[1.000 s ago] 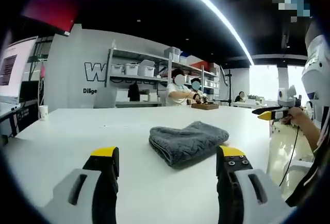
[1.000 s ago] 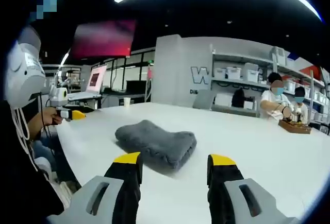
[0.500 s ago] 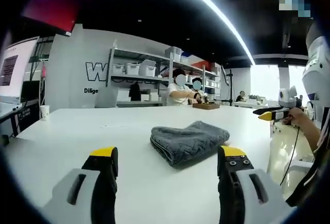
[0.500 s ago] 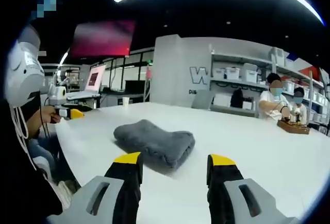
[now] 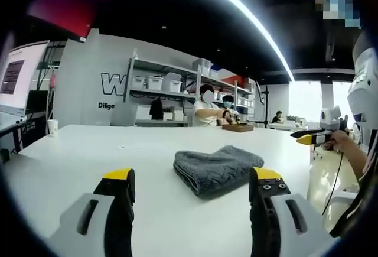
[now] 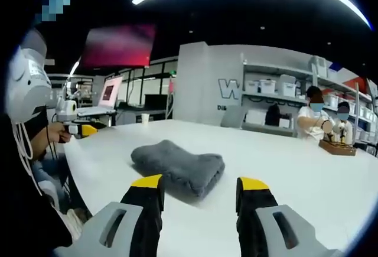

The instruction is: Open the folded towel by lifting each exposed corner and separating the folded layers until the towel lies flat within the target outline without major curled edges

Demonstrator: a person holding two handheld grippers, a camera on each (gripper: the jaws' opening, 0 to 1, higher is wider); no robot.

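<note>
Both grippers, left gripper (image 5: 192,180) and right gripper (image 6: 199,185), are hovering open near the folded towel (image 5: 217,168); pinching only the top exposed corner looks best.

Left gripper (image 5: 192,181): black jaws, yellow tips, grey slotted housings, two screws on right-hand jaw. Right gripper (image 6: 196,189): same black jaws, yellow caps, grey slotted bodies. Seen from other side: yellow-tipped nose, pale box on top, dark cable trailing down. Person: dark clothing, white headgear.

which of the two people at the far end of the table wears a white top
The nearer, left-hand person; the person beside them wears a darker top. The grey towel lies folded.
</note>
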